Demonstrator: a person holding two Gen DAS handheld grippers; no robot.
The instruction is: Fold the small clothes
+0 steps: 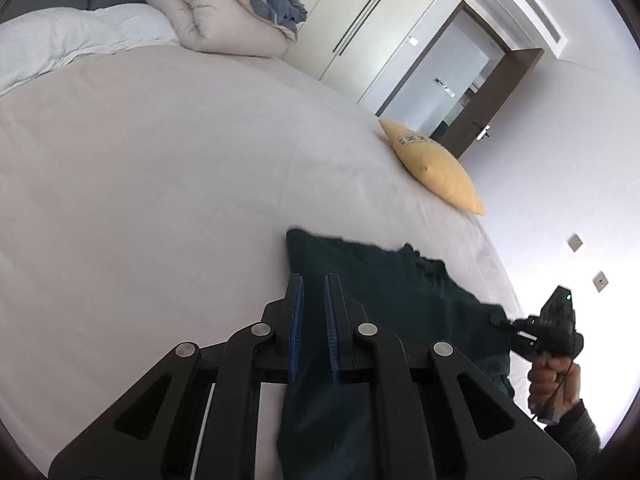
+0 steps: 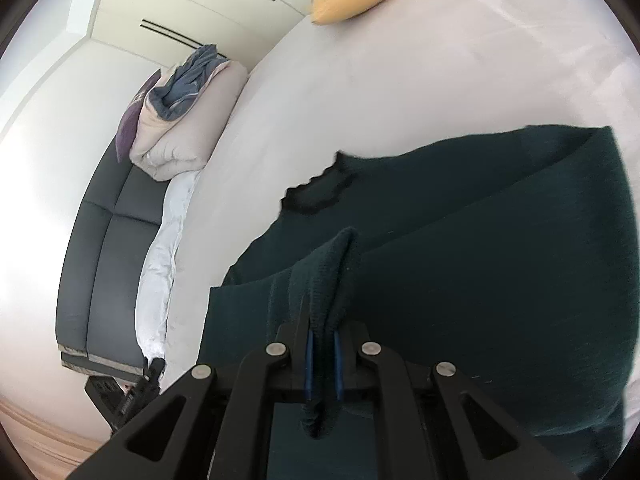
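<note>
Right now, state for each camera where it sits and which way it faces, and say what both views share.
Left wrist: on the left gripper, aimed down across the bed toward a doorway; its jaws are shut on the dark green garment; the right gripper and its hand show.
Right wrist: on the right gripper, aimed down across the bed toward a dark sofa; jaws shut on a garment fold.
Shared: garment, bed, yellow pillow, rolled duvet.
</note>
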